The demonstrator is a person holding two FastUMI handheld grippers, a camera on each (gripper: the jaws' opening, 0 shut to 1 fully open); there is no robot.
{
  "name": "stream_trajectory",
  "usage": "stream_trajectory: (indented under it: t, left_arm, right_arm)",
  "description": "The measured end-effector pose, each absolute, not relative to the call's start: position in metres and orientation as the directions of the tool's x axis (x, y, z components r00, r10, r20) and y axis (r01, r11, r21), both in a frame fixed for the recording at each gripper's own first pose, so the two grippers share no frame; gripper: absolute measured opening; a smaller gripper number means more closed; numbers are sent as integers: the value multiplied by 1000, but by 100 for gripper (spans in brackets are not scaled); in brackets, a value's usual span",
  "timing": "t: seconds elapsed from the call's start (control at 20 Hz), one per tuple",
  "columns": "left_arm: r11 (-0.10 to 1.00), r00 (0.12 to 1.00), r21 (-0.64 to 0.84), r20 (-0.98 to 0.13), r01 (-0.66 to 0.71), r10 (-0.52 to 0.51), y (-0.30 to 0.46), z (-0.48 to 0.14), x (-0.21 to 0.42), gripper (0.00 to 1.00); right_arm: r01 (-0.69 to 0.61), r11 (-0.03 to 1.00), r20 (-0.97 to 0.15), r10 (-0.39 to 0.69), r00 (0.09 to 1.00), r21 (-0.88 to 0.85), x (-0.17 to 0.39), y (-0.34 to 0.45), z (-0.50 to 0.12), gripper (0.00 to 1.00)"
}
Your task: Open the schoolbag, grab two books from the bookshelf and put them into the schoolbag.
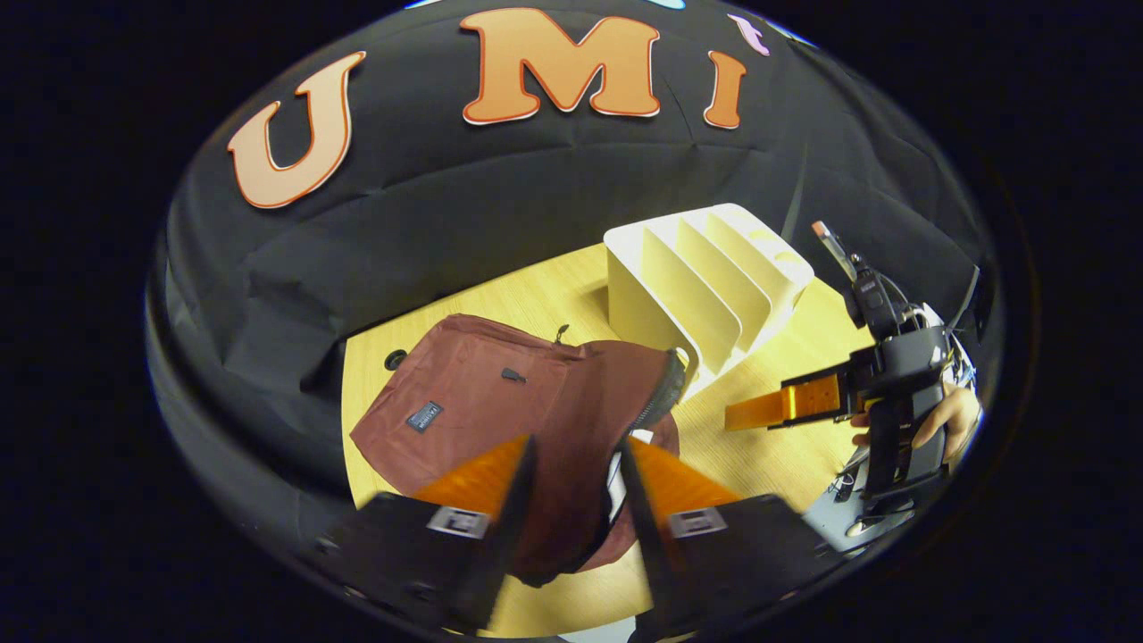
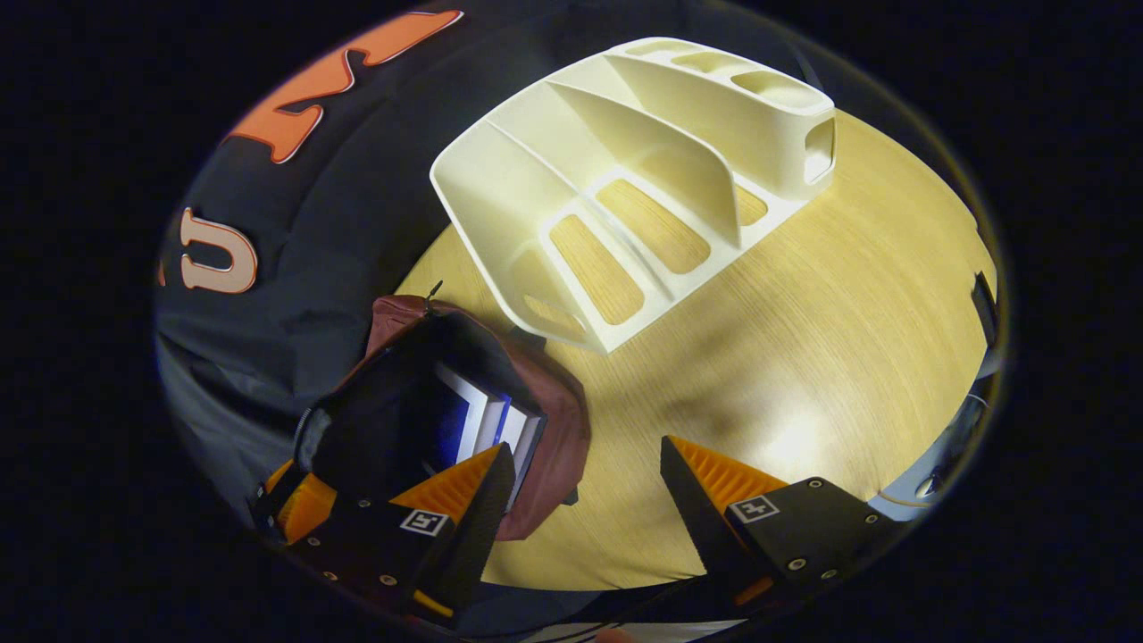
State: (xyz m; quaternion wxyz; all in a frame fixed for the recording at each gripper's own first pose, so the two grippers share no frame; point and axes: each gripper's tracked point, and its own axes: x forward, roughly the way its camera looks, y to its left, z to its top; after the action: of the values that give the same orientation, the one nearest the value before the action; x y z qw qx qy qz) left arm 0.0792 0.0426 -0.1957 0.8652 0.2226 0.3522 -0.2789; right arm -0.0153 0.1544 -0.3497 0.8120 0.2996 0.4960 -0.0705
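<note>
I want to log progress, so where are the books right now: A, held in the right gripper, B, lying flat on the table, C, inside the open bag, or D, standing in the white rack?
C: the books stand inside the open bag, and the rack has empty slots.

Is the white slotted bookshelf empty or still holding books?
Empty: the white slotted bookshelf shows bare slots; book edges sit inside the open maroon schoolbag.

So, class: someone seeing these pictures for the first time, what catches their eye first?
Probably the dark red schoolbag lying on the wooden table, its mouth open with books inside. Right behind it stands the white bookshelf, its slots bare. The right gripper hovers open beside the bag.
</note>
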Motion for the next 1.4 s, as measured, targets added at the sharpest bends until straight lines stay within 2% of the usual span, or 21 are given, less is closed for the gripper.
stream_trajectory:
  t: [0.1, 0.4, 0.55, 0.7, 0.9, 1.1, 1.2, 1.25, 1.4]
  left_arm:
    - [745, 610, 216, -732, 631, -304, 38, -201, 75, 99]
    - [793, 632, 198, -723, 576, -279, -2, -211, 61, 97]
    - [836, 684, 193, -681, 513, -263, -24, -197, 59, 97]
    - [893, 753, 153, -608, 424, -253, -47, -175, 59, 98]
    - [947, 848, 122, -488, 299, -205, -64, -141, 57, 98]
    - [974, 904, 84, -394, 212, -163, -71, -111, 41, 98]
    - [979, 929, 74, -336, 190, -155, -74, -97, 35, 100]
    - [981, 939, 73, -310, 177, -146, -74, -92, 34, 98]
    - [983, 952, 74, -271, 168, -142, -82, -78, 31, 98]
  right_arm:
    - [403, 821, -851, 177, 495, 405, -18, 140, -347, 98]
    - [341, 879, -874, 154, 461, 334, -30, 90, -342, 98]
    - [292, 902, -859, 144, 491, 319, -24, 56, -325, 98]
    - [212, 929, -811, 137, 569, 305, -11, 23, -294, 98]
    - [93, 962, -683, 114, 721, 258, 13, -16, -233, 98]
    - [-15, 980, -521, 118, 846, 198, 30, -30, -174, 97]
    - [-50, 985, -435, 117, 893, 163, 28, -38, -148, 97]
    - [-56, 988, -403, 111, 908, 144, 25, -41, -138, 97]
    - [-64, 990, -340, 103, 935, 123, 22, -44, -123, 97]
